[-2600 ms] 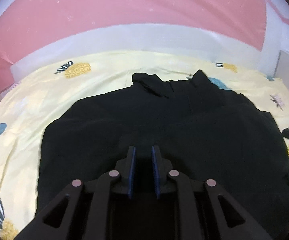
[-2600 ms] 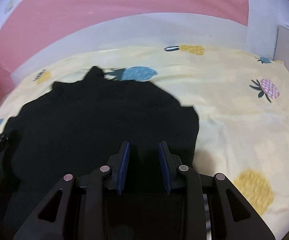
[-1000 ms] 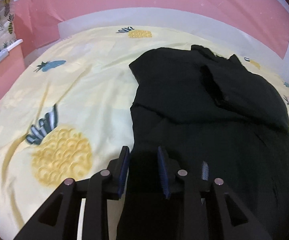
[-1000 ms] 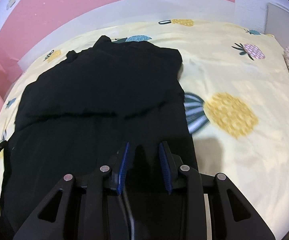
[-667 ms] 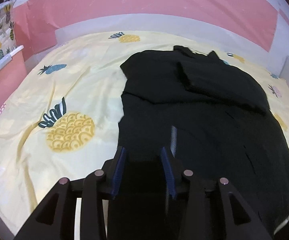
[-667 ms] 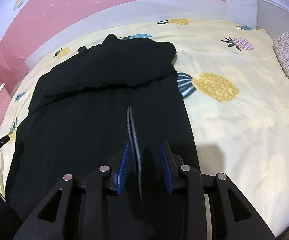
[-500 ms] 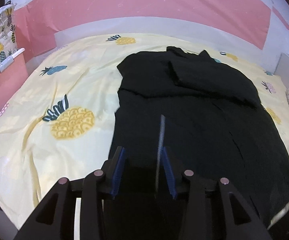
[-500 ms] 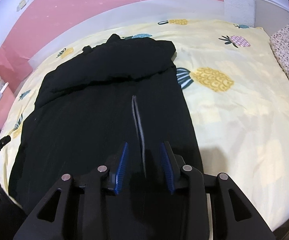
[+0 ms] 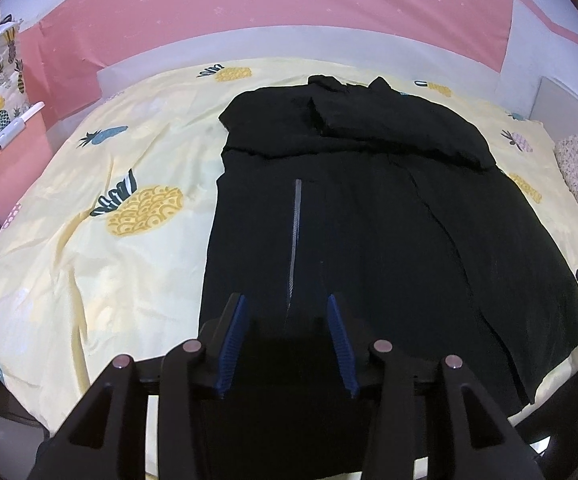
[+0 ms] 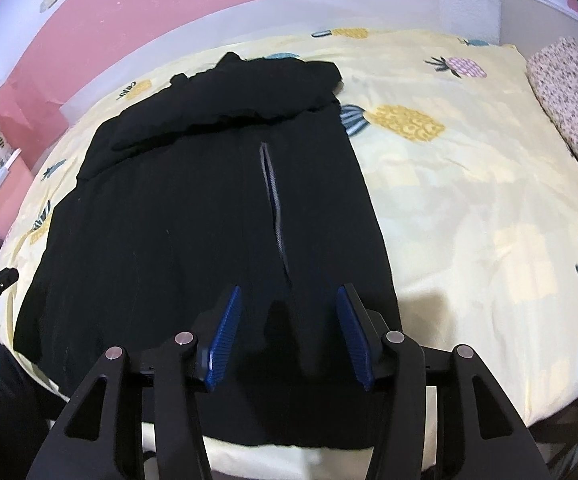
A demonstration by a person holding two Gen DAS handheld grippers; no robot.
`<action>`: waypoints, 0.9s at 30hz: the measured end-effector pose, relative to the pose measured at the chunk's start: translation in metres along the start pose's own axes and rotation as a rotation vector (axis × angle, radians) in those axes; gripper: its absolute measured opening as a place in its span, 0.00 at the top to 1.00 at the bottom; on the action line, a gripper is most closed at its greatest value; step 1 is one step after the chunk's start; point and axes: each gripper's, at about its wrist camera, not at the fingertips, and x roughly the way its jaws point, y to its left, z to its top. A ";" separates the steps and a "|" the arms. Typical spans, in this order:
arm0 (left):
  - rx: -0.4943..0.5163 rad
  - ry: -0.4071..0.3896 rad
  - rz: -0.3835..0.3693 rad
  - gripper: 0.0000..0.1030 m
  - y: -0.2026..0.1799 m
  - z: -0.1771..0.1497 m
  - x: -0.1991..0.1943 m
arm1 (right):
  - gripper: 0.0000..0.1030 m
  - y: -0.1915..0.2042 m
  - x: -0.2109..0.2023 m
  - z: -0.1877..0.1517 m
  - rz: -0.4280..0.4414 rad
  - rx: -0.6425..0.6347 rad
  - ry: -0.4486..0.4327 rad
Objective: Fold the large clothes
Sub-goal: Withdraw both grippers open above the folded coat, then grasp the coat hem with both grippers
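From the left wrist, the left claw [image 9: 286, 320] has just been opening and is spread, pinching nothing. The black coat [image 9: 369, 216] lies flat on the bed [image 9: 89, 240], straight ahead of the claw, its near hem under the fingers.

From the right wrist, the right claw [image 10: 287, 312] has also just been opening, spread and empty. This looks like letting go. Next, both claws probably need a new edge to pinch for another fold.
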 end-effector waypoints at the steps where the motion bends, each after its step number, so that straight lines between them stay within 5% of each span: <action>1: -0.002 0.002 0.003 0.53 0.001 -0.002 0.000 | 0.51 -0.002 0.000 -0.002 -0.002 0.005 0.003; 6: -0.032 0.025 0.024 0.46 0.017 -0.009 0.006 | 0.43 -0.016 0.002 -0.011 -0.016 0.042 0.017; 15: -0.145 0.121 0.033 0.43 0.063 -0.034 0.029 | 0.42 -0.047 0.011 -0.021 -0.032 0.133 0.040; 27: -0.156 0.211 -0.142 0.40 0.048 -0.071 0.036 | 0.37 -0.061 0.026 -0.045 0.128 0.231 0.150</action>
